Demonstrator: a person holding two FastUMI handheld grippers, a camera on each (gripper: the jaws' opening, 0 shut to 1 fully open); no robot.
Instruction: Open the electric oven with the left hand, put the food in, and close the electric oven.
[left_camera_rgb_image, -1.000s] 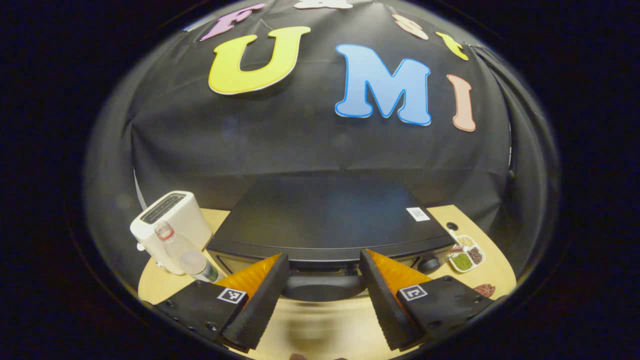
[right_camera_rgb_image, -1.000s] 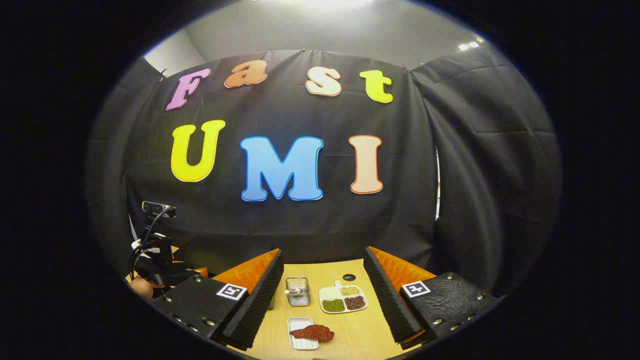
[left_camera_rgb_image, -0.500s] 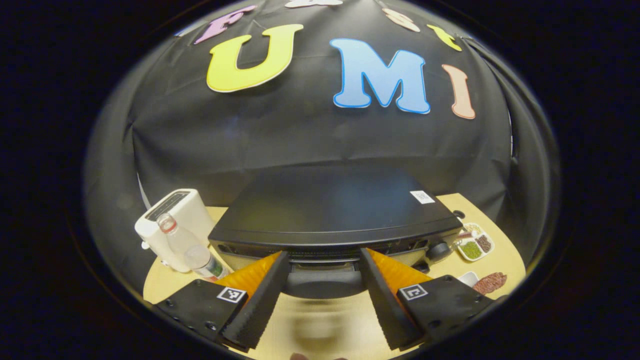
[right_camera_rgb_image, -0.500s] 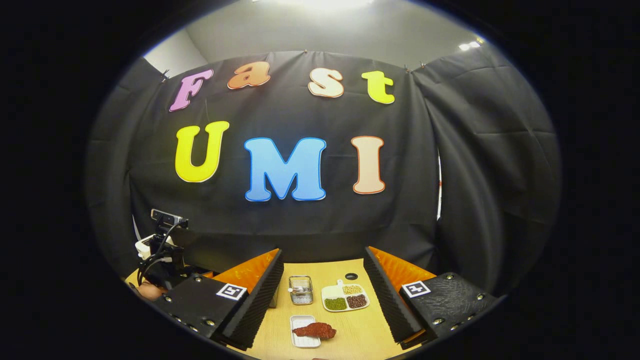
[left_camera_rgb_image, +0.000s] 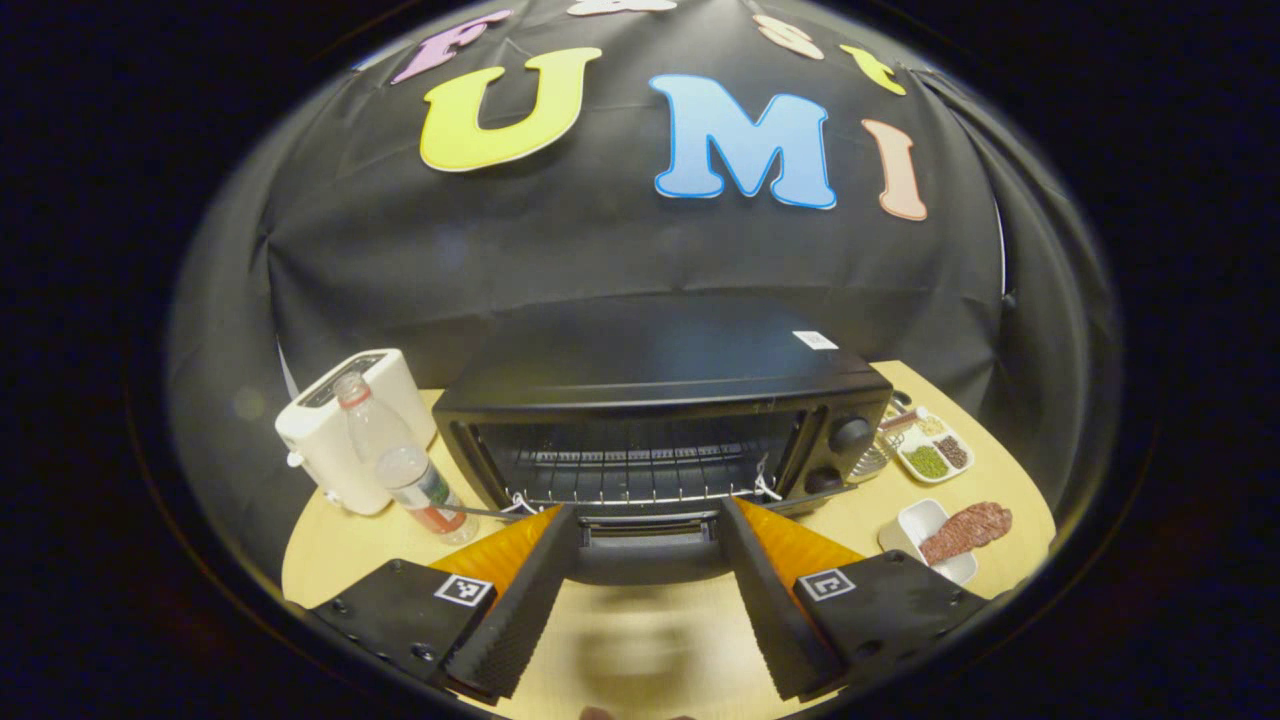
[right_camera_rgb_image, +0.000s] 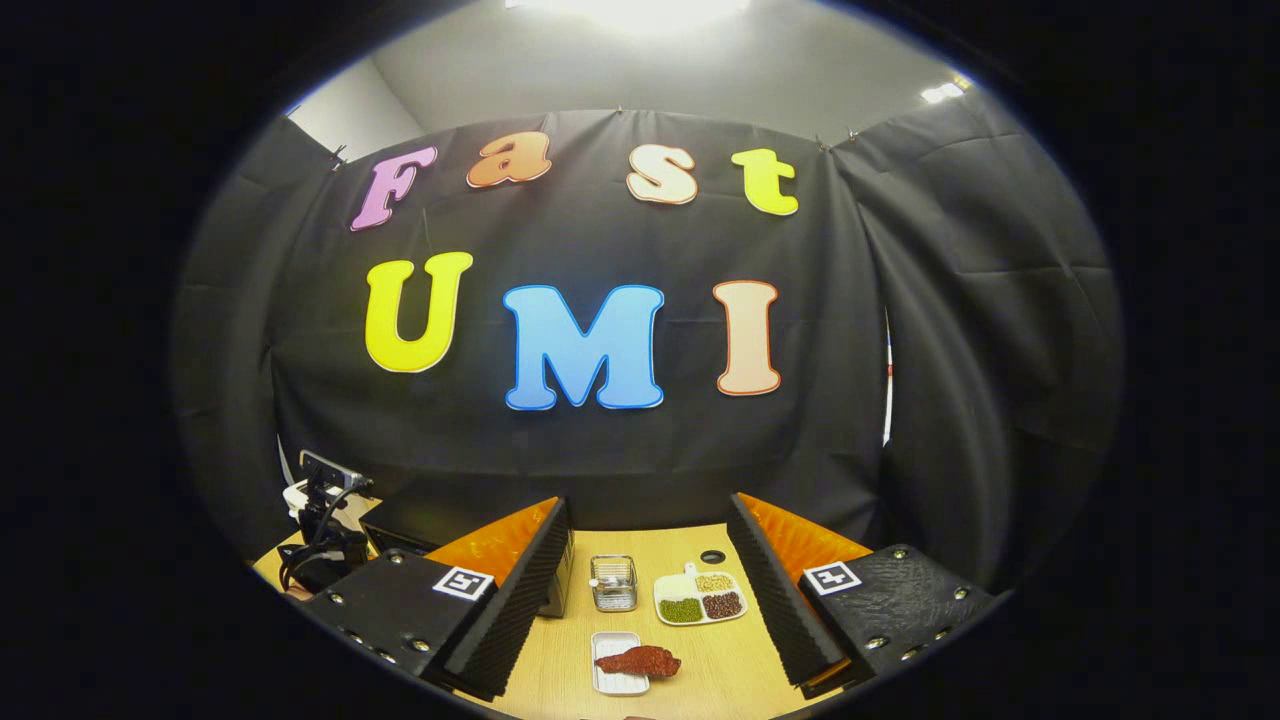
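Already the electric oven (left_camera_rgb_image: 660, 400) is seen with its door (left_camera_rgb_image: 645, 545) swung down toward the front edge of the worktop (left_camera_rgb_image: 330, 545), the wire rack (left_camera_rgb_image: 630, 470) inside laid bare. The door handle (left_camera_rgb_image: 650, 558) is framed between the fingers of the left gripper (left_camera_rgb_image: 645, 600), whose jaws stand spread; whether either pad bears on the handle cannot be told. If the handle is let go before the door rests fully down, a drop or a spring-back could be expected, and the oven might be jolted against the water bottle (left_camera_rgb_image: 395, 470) and the white toaster (left_camera_rgb_image: 340, 435) standing just beside it at the left edge.

The food, a reddish-brown piece of meat (right_camera_rgb_image: 638, 660), lies across a small white dish (right_camera_rgb_image: 618, 678) near the front right of the worktop, between the spread jaws of the right gripper (right_camera_rgb_image: 645, 610), which hangs above it and apart from it. The meat overhangs the dish rim, so a pinch taken too far to one end could tip the dish or let the piece slide. A sectioned tray of beans (right_camera_rgb_image: 700, 600) and a small metal basket (right_camera_rgb_image: 613, 582) stand just behind and could be knocked on the way down.
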